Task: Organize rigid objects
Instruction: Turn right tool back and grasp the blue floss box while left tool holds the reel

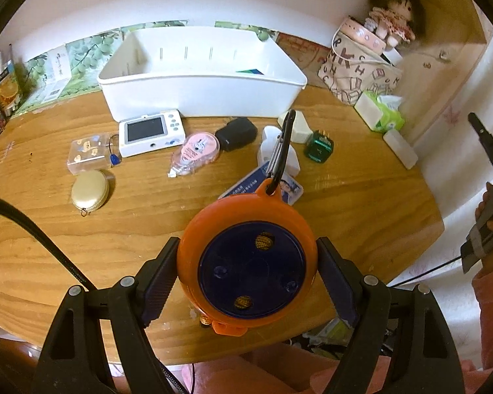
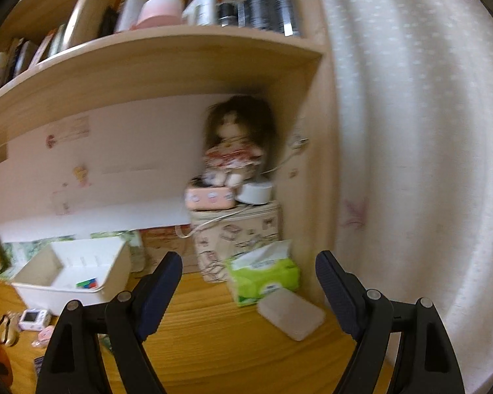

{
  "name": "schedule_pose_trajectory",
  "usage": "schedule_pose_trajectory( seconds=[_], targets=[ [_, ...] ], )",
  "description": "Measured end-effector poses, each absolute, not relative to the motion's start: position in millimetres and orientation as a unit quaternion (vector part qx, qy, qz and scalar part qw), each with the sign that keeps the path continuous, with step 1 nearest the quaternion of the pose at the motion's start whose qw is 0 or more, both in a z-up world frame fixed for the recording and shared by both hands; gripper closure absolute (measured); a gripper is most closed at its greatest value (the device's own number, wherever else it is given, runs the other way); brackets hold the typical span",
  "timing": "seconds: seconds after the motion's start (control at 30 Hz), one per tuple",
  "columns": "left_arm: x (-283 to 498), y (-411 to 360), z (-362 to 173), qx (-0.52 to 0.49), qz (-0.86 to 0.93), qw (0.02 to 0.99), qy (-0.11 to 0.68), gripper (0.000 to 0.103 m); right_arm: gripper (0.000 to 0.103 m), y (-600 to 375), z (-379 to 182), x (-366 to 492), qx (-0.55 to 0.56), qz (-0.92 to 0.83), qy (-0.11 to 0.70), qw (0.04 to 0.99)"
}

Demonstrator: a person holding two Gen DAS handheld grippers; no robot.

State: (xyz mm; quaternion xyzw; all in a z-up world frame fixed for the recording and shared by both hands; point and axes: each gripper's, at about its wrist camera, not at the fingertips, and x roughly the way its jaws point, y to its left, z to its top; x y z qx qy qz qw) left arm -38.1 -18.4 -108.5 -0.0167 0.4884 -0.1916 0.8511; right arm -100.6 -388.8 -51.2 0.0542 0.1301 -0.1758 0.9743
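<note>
Left claw [image 1: 247, 264]: pinches one round orange disc with a dark blue centre [image 1: 247, 264] by its two opposite sides, one pad on each flank; the disc is lifted above the near edge of the wooden table [image 1: 361, 203].
Attachment: one black-and-silver carabiner [image 1: 281, 151] hangs from the disc's orange loop and points away from the claw, towards the bin.
Right claw [image 2: 248, 290]: spread wide and holding nothing; it faces the wooden shelf unit and the curtain, off to the right of the work area.
Deciding relation: the open white rectangular plastic bin [image 1: 200, 95] lies straight ahead of the left claw, at the far side of the table; its long axis runs left to right, across the line of approach. Judged from this, the left claw is the nearer one and needs a forward carry over the loose items, then a release above the rim.
Bin contents: one small multicoloured item in the right corner, too small to identify.
Loose items on the table, counted: one white handheld device with a screen [image 1: 151, 133]; one pink correction-tape dispenser [image 1: 195, 154]; one black adapter [image 1: 236, 133]; one green cube [image 1: 318, 147]; one gold oval case [image 1: 89, 190]; one clear patterned box [image 1: 88, 156]; one blue-and-white card [image 1: 263, 187].
</note>
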Motion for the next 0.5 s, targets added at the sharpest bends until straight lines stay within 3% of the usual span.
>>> schedule_pose_trajectory(
  seconds=[0.5],
  targets=[
    [-33.2, 6.8, -102.9, -0.046, -0.153, 0.857, 0.490, 0.020, 0.019, -288.7, -75.5, -24.3, 0.087, 0.087, 0.317, 0.940]
  ],
)
